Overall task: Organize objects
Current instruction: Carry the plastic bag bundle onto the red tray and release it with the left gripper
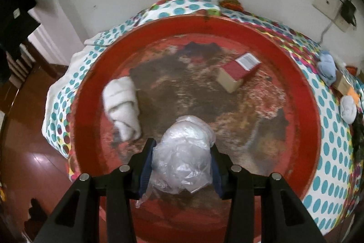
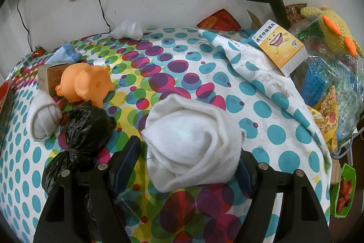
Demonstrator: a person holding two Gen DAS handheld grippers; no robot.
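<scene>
Left gripper: clenched on a crumpled clear plastic bag, held over the near part of the red tray, likely for dropping beside the rolled white sock.
Right gripper: jaws straddle a rolled white towel on the dotted bench; grip uncertain.

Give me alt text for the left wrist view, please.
The left gripper holds a crumpled clear plastic bag between its blue pads over a large, worn red tray. A rolled white sock lies in the tray at left and a small red box at upper right; the tray rests on a polka-dot cloth.
</scene>
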